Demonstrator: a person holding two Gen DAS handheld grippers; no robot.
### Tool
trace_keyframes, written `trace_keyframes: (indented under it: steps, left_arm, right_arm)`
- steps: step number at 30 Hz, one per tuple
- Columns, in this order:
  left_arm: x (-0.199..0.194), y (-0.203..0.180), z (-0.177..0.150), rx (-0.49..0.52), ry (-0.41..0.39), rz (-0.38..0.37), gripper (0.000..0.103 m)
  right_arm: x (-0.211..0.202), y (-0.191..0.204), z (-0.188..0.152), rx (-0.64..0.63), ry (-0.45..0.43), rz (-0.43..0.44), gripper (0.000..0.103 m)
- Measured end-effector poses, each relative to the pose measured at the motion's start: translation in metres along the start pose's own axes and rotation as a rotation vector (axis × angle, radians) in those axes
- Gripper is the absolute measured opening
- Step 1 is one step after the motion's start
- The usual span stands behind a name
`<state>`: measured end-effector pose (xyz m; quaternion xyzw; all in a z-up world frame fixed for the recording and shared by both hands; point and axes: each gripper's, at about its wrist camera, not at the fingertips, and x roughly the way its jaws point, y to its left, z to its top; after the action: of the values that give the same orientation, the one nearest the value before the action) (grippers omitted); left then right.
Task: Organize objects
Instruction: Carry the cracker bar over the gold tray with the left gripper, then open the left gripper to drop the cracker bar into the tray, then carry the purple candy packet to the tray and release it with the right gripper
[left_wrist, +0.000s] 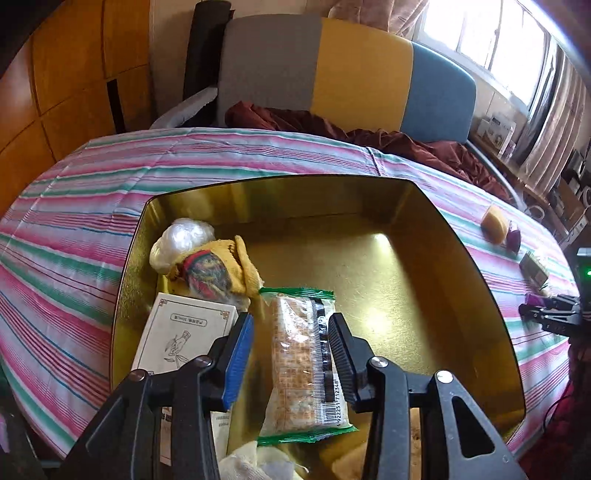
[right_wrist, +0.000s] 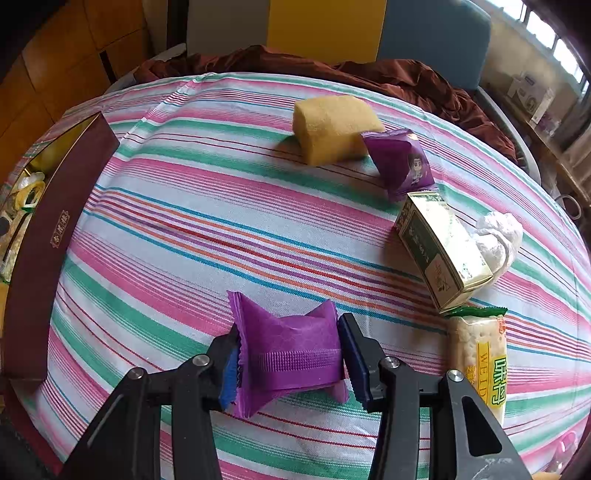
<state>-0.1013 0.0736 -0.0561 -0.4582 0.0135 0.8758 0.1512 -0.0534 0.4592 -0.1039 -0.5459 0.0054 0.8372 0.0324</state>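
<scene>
Purple packet (right_wrist: 291, 354); pink-green striped tablecloth (right_wrist: 207, 229)

Left hand-held gripper (left_wrist: 290, 354): you hold it angled downward, jaws spread wide, with clear gaps on both sides of what lies between them.
Right hand-held gripper (right_wrist: 290, 354): you hold it low and forward, jaws drawn in, both pads pressing a purple packet (right_wrist: 291, 350).
</scene>
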Motion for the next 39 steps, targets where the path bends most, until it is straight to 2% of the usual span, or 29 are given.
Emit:
trace_keyframes:
  steps: [10,20,29,33,39]
  left_arm:
    - [-0.031,0.013,-0.019,-0.056,-0.073,0.076,0.042]
    - [-0.071,0.006,-0.025,-0.005,-0.17,0.103,0.042]
    - [-0.078,0.009,-0.034,0.007,-0.172,0.085,0.042]
    - [-0.079,0.016,-0.039,-0.015,-0.169,0.08,0.042]
    - [-0.081,0.032,-0.042,-0.07,-0.181,0.084,0.042]
  right_arm:
    - [0.0,0.001,0.0,-0.005,-0.001,-0.006,0.048]
    - [-0.002,0.005,0.002,-0.022,-0.008,-0.027,0.046]
    - [-0.005,0.012,0.005,0.031,0.022,-0.065,0.045]
    - [-0.022,0.032,0.009,0.039,-0.021,-0.03,0.045]
    - [-0.068,0.095,0.027,0.006,-0.162,0.119,0.045]
